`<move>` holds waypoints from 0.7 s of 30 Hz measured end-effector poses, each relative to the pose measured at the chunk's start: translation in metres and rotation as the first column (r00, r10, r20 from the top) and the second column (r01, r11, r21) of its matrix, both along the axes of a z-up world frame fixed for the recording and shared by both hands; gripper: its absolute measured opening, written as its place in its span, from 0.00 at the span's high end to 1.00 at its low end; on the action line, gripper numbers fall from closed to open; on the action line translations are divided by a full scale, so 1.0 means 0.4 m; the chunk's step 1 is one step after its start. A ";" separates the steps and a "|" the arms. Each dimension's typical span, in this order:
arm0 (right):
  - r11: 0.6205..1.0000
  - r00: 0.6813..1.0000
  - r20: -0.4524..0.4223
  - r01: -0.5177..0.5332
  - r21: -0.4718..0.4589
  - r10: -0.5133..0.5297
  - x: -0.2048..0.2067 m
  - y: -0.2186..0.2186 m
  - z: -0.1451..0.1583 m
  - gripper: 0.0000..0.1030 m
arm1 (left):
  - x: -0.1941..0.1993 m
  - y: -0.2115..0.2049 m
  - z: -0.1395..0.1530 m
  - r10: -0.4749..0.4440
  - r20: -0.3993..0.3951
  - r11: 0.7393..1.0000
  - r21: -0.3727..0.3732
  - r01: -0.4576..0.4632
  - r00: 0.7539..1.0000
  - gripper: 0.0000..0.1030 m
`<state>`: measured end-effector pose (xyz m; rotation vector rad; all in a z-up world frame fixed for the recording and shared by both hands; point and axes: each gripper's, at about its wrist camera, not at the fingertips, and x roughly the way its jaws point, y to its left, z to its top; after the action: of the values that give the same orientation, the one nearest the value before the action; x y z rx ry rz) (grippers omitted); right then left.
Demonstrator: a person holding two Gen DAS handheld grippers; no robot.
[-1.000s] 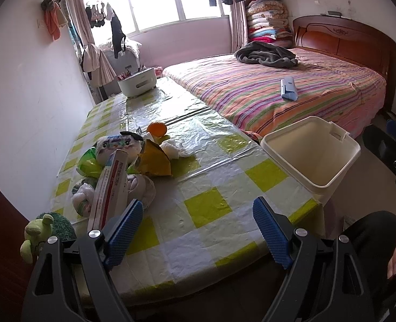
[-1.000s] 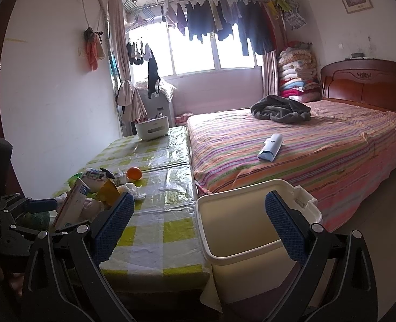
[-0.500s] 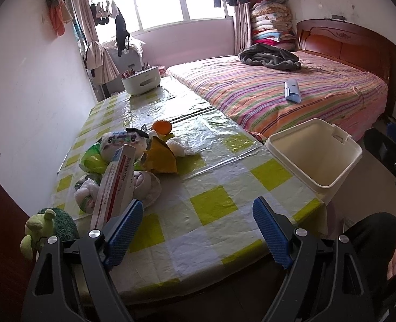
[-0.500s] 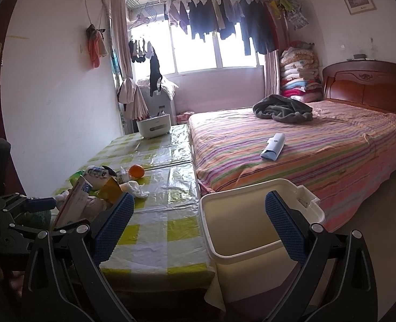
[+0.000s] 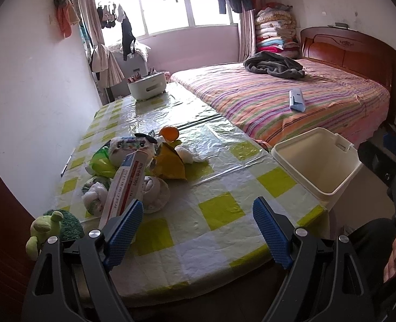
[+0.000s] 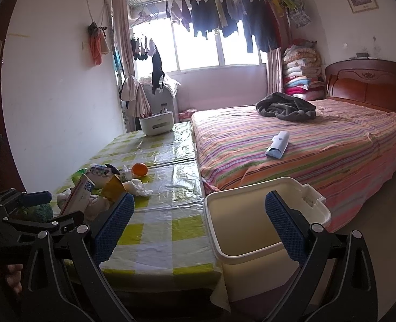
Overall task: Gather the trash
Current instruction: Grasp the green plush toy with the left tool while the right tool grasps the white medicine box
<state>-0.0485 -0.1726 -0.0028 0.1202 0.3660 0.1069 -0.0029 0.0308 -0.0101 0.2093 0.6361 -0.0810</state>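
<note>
A heap of trash lies on the checked table (image 5: 219,209): a red-and-white carton (image 5: 124,185), a yellow wrapper (image 5: 169,166), crumpled tissue (image 5: 188,155), white wads (image 5: 152,190) and a green bag (image 5: 101,161). An orange (image 5: 170,133) sits behind it. The heap also shows in the right wrist view (image 6: 104,185). An empty cream bin (image 5: 316,169) stands at the table's right edge, also seen from the right wrist (image 6: 262,222). My left gripper (image 5: 198,230) is open and empty over the table's near edge. My right gripper (image 6: 198,228) is open and empty, before the bin.
A green plush toy (image 5: 55,228) sits at the table's near left corner. A white caddy (image 5: 147,88) stands at the far end. A striped bed (image 5: 292,102) runs along the right with a blue packet (image 5: 296,100) and a dark blanket (image 5: 273,65). A wall bounds the left.
Both grippers have tilted up and drawn back slightly, so the table and bin sit lower in view. Both stay open and empty. Nothing on the table has moved.
</note>
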 end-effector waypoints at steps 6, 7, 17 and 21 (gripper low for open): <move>1.000 1.000 -0.008 -0.010 -0.001 0.010 0.005 0.007 0.000 0.06 | 0.000 0.017 0.001 0.015 -0.002 1.000 -0.008 -0.015 1.000 0.21; 1.000 1.000 -0.007 -0.012 -0.003 0.012 0.004 0.009 0.000 0.06 | 0.000 0.019 0.000 0.017 -0.003 1.000 -0.007 -0.017 1.000 0.21; 0.999 0.999 -0.017 -0.033 -0.004 0.033 0.012 0.027 -0.003 0.06 | -0.009 0.039 0.000 0.036 0.001 0.999 -0.008 -0.036 0.999 0.21; 0.999 0.999 -0.024 -0.047 -0.006 0.047 0.016 0.036 -0.005 0.06 | -0.011 0.055 0.000 0.052 0.000 0.999 -0.012 -0.052 0.999 0.21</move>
<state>-0.0421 -0.1581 -0.0047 0.1070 0.3934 0.1507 -0.0074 0.0529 -0.0103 0.1814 0.6401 -0.0350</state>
